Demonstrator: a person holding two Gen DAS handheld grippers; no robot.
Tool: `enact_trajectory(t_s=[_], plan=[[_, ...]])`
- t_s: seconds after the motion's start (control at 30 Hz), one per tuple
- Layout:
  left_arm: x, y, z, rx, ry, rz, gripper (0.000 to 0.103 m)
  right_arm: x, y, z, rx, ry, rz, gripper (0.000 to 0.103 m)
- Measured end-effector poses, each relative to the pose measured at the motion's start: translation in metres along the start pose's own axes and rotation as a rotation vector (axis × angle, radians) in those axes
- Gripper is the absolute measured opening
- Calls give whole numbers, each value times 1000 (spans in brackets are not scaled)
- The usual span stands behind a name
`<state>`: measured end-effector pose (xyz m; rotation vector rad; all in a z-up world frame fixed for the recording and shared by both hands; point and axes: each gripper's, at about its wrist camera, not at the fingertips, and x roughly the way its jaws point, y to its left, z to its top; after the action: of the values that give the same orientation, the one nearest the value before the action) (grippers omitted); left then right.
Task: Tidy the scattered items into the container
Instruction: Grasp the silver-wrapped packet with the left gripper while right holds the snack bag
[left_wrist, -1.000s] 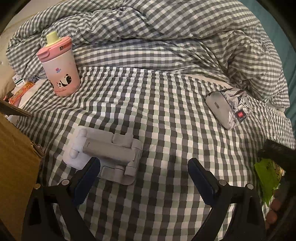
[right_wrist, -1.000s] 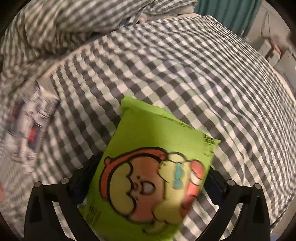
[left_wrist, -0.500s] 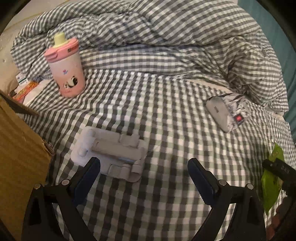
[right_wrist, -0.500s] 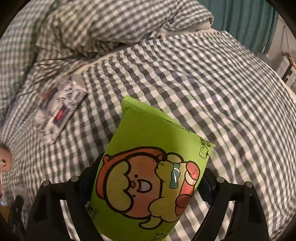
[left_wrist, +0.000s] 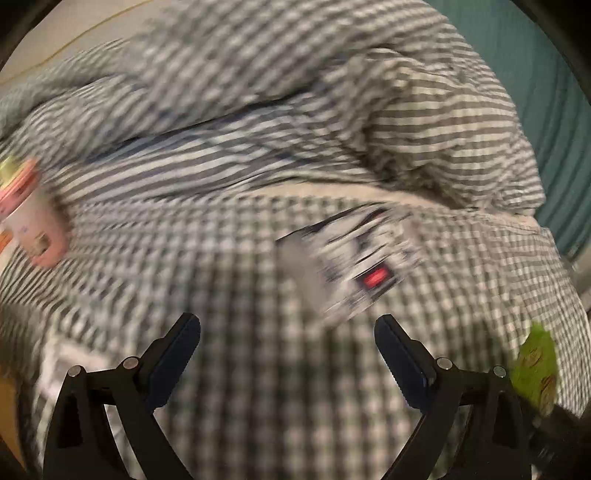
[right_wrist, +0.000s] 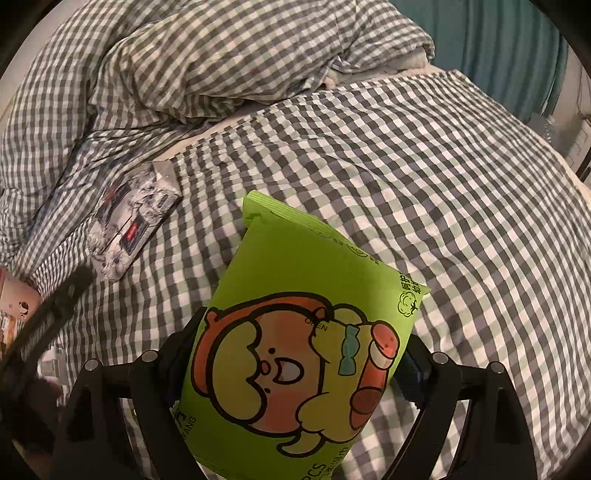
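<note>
So the right tool has the green wipes pack wedged between its two fingers, which stand pretty wide since the pack is a fat one. The jaws have just been closing a bit onto it, and the pack sits pinched across its lower half with the cartoon face toward the camera and its sealed top edge sticking out ahead of the tool, clear of the checked bed sheet below.

Ahead and to the left of that tool there's a grey patterned tissue pack lying flat on the sheet, red label up. Further ahead is the bunched-up checked duvet. At the far left edge you can just see a bit of the pink cup, and a dark bar that looks like part of the left tool cuts across in front of it.

The left tool is wide open with nothing between its fingers, just sheet under it. That view is badly smeared. The tissue pack is just ahead of it, slightly toward its right finger, not touching. The pink cup is way off to its left, the wipes pack shows at the far right. A sliver of brown at the lower left could be the cardboard box, can't really tell. Nothing sits between the left tool and the tissue pack.
</note>
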<state>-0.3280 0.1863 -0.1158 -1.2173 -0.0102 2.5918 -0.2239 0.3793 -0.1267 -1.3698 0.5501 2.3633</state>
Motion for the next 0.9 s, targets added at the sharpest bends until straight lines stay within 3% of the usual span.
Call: enact_trajectory(t_s=[0.1, 0.2, 0.4, 0.47, 0.53, 0.6, 0.73, 0.9], plan=[[20, -23, 15, 98, -18, -60, 98, 12, -6, 1, 12, 33, 28, 87], [39, -36, 24, 172, -56, -39, 98, 19, -7, 0, 1, 30, 27, 87], [82, -50, 27, 277, 13, 5, 98, 26, -3, 1, -31, 7, 4, 88], [81, -50, 25, 275, 18, -10, 82, 27, -2, 2, -42, 2, 0, 88], [77, -51, 25, 263, 24, -18, 53, 27, -2, 2, -45, 1, 3, 87], [71, -51, 26, 248, 32, -11, 35, 23, -5, 3, -38, -1, 19, 87], [47, -45, 25, 192, 68, -41, 24, 6, -11, 2, -23, -12, 39, 87], [-8, -40, 16, 138, 102, -3, 23, -36, -8, 0, -41, -70, 42, 87]])
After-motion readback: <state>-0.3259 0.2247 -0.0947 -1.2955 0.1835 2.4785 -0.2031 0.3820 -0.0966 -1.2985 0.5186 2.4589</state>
